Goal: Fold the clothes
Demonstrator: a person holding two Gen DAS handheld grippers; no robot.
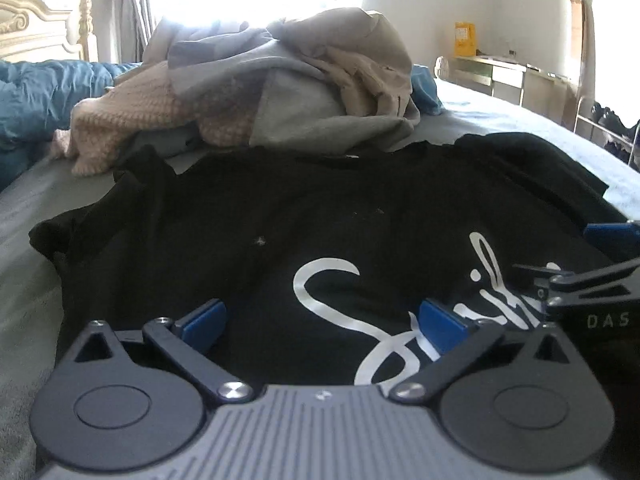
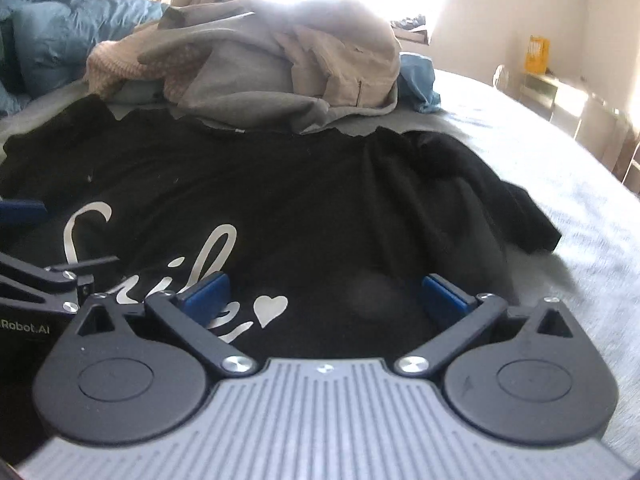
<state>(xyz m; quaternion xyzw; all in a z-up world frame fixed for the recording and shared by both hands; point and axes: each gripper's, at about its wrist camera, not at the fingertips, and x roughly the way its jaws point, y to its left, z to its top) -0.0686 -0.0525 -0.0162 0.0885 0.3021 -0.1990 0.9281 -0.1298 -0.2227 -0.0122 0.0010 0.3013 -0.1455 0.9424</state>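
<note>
Black T-shirt [image 1: 248,216] lies spread flat on the bed [image 2: 540,168], white script uppermost, collar edge abutting the heap of unfolded clothes [image 1: 280,80]. Left gripper [image 1: 322,322] and right gripper [image 2: 324,298] hover side by side over the near hem, both released, nothing between the pads. Right view alone shows bare bedding beyond the bunched sleeve [image 2: 520,208]; left view shows the headboard [image 1: 36,28].

A heap of unfolded clothes [image 1: 280,84] blocked the far side of the bed, its near edge just touching the black T-shirt's [image 1: 248,220] collar, with a blue duvet [image 1: 36,96] bunched at far left. Bare sheet [image 2: 540,152] lay open to the right. The two grippers hung close together over the shirt's near hem, with little room between them.
</note>
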